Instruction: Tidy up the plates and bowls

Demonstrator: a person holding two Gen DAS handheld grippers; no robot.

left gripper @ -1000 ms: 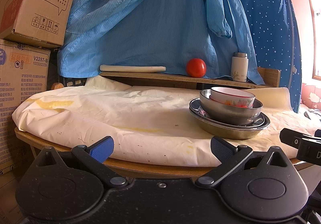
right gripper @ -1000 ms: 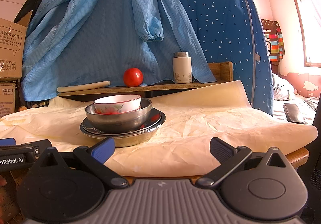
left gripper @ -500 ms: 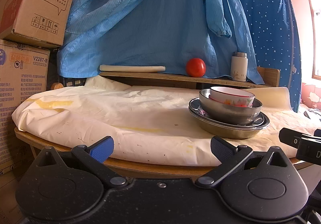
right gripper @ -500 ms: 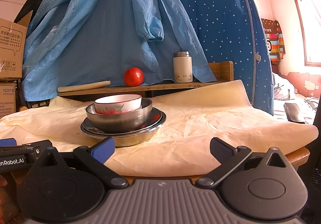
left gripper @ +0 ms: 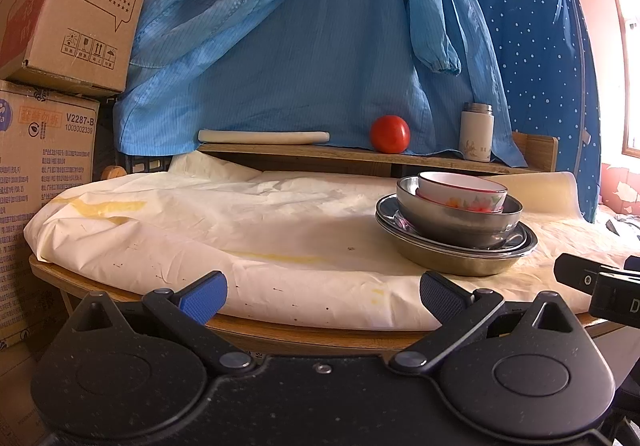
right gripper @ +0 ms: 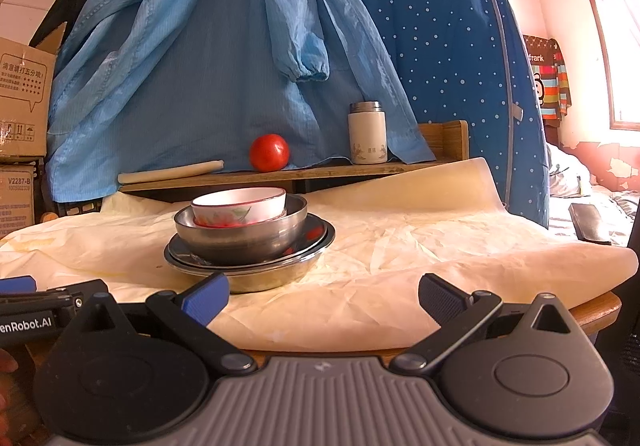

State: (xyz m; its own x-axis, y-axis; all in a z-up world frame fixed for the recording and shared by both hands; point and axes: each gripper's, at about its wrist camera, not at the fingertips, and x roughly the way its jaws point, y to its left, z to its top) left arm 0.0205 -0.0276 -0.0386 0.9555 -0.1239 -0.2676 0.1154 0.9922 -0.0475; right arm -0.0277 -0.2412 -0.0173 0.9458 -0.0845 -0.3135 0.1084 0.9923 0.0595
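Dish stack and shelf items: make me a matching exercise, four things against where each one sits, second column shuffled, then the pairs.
Things
1. white floral bowl
2. steel bowl
3. tomato
4. white canister

Places
A. on the wooden shelf, at its right end
B. nested on the steel plates, holding another bowl
C. top of the stack
D. on the shelf, between the rolling pin and the canister

Pairs: 1-C, 2-B, 3-D, 4-A
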